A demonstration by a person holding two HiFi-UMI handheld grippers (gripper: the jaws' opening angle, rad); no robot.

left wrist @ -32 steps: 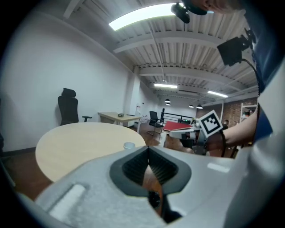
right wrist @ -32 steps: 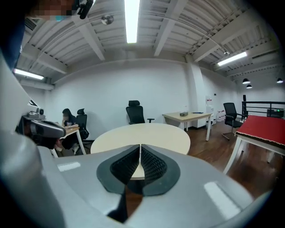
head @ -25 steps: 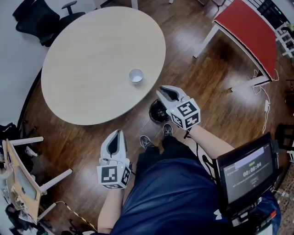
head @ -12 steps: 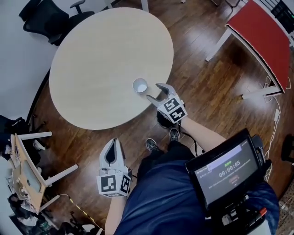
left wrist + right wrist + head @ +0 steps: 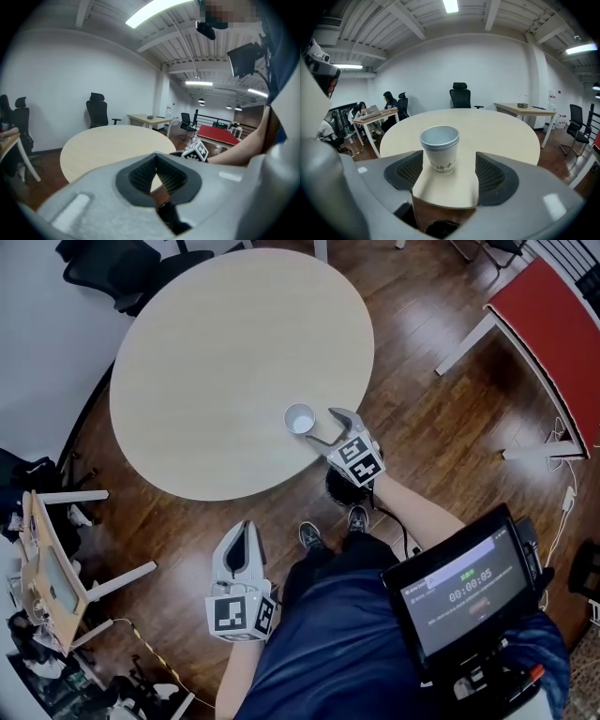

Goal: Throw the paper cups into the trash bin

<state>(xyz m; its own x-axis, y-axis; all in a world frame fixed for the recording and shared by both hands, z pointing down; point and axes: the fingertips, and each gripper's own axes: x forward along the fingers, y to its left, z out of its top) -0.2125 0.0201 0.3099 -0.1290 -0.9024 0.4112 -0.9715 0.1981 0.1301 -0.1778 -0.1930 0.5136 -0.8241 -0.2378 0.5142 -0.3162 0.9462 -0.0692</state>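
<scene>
A white paper cup (image 5: 300, 418), seemingly two stacked, stands upright near the front edge of the round beige table (image 5: 206, 352). My right gripper (image 5: 325, 428) reaches over that edge just right of the cup. In the right gripper view the cup (image 5: 439, 147) stands between the fingertips of the gripper (image 5: 445, 171); its jaws have just been opening and the pads are apart from the cup. A black trash bin (image 5: 339, 487) stands on the floor below the table edge, under my right hand. My left gripper (image 5: 243, 531) hangs low over the floor, shut on nothing (image 5: 156, 157).
Black office chairs (image 5: 103, 268) stand behind the table, and a red table (image 5: 553, 343) at the right. A wooden frame (image 5: 56, 568) is at the left. A screen (image 5: 464, 582) hangs at the person's chest. People sit at a desk (image 5: 375, 111) far off.
My right gripper has moved from above the trash bin up to the table edge beside the cup, and its jaws have opened. The left gripper has barely shifted.
</scene>
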